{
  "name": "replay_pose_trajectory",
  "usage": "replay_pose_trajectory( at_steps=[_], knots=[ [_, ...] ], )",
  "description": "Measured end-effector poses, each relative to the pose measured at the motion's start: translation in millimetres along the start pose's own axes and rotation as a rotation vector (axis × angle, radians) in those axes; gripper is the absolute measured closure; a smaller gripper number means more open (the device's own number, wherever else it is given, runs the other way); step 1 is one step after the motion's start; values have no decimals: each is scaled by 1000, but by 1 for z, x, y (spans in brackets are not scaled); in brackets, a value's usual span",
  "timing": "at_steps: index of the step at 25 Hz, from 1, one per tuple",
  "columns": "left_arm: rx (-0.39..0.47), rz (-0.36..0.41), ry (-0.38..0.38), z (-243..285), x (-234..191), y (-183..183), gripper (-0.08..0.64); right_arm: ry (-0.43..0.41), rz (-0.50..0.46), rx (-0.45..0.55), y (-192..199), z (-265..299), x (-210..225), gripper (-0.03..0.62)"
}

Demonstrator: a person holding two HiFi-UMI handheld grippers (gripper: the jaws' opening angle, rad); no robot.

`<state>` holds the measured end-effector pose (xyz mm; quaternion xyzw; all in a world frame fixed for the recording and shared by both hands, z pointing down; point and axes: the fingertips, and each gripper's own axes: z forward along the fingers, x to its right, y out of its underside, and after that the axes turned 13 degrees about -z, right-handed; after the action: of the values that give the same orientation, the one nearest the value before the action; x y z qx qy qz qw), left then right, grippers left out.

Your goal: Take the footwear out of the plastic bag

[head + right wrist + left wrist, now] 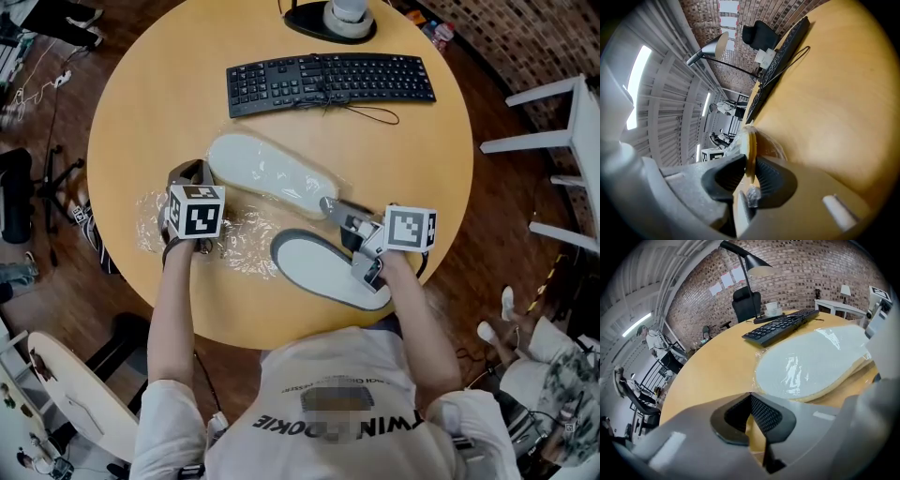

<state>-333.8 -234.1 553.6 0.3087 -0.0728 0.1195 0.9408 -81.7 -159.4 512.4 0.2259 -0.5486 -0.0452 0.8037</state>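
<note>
Right gripper view shows the right hand-held gripper (749, 165) clamped on one end of the film-covered slipper (272, 173), which lies on the worktop (422, 141) with its long axis running toward the left hand-held gripper (748, 397), jaws together, at the plastic bag (239, 242).

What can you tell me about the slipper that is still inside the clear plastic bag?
The slipper is flat and elongated, pale grey-white on its upturned face with a thin cream edge, foam-like. It lies diagonally on the round wooden table, near the keyboard, inside the glossy clear plastic bag. The right gripper is shut on its end, crinkled film caught between the jaws.
</note>
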Motion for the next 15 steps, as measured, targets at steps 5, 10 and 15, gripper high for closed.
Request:
replay_pose_trajectory(
  at_steps=[5, 10, 15],
  knots=[
    [-4, -3, -1, 1, 0, 0, 557, -39, -17, 24, -1, -9, -8, 522],
    [0, -21, -12, 1, -1, -1, 557, -33, 0, 35, 10, -21, -11, 523],
    [-6, -23, -4, 0, 2, 0, 557, -38, 18, 60, 22, -30, -15, 523]
  ],
)
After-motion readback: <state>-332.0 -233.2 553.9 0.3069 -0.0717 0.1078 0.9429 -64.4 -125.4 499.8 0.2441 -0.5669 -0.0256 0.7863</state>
